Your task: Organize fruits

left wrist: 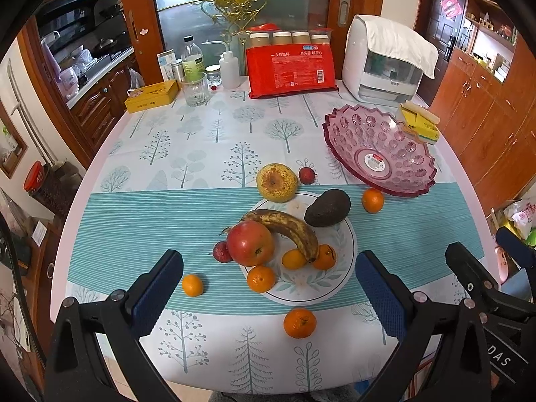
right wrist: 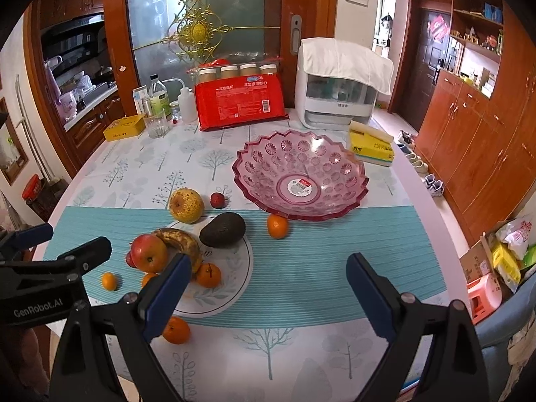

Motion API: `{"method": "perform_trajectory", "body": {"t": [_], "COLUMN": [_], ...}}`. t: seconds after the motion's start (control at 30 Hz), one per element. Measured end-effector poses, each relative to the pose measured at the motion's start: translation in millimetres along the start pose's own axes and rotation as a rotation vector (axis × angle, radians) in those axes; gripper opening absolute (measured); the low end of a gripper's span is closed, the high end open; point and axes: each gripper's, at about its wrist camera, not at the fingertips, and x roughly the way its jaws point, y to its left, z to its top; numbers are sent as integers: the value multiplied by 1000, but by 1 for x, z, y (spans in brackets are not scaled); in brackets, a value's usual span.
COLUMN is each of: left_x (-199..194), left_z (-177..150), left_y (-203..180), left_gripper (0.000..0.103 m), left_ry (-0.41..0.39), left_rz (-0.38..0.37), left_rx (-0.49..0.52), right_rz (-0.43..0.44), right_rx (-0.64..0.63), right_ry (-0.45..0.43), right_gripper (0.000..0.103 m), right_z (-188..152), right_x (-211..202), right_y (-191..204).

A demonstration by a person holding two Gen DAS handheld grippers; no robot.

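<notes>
A white plate [left wrist: 345, 231] [right wrist: 234, 268] carries a red apple [left wrist: 250, 243] [right wrist: 149, 252], a brown banana [left wrist: 288, 227] [right wrist: 182, 239], a dark avocado [left wrist: 327, 208] [right wrist: 222, 229] and small oranges [left wrist: 261, 278] [right wrist: 208, 274]. A yellow pear [left wrist: 276, 182] [right wrist: 186, 205] and a small red fruit [left wrist: 307, 175] [right wrist: 217, 199] lie behind it. Loose oranges [left wrist: 299, 323] [right wrist: 277, 226] lie around. An empty pink glass bowl [left wrist: 378, 149] [right wrist: 299, 174] stands to the right. My left gripper [left wrist: 269, 284] and right gripper [right wrist: 269, 288] are open and empty, above the near table.
At the table's far edge stand a red pack of cups [left wrist: 291, 67], bottles and a glass [left wrist: 195, 88], a yellow box [left wrist: 151, 95] and a white appliance [left wrist: 385, 63]. A yellow tissue pack [left wrist: 419, 122] lies behind the bowl. Wooden cabinets [right wrist: 475, 140] stand right.
</notes>
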Motion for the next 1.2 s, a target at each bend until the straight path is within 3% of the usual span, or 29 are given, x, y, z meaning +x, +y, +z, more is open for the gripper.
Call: {"method": "perform_trajectory", "body": {"t": [1.2], "left_x": [-29], "left_z": [1], "left_y": [3], "left_gripper": [102], "left_ry": [-38], "left_rz": [11], "left_rx": [-43], "right_rz": [18], "right_rx": [-78], "right_ry": [-48], "right_gripper": [95], "right_z": [8], "right_x": [-28], "right_y": [15]}}
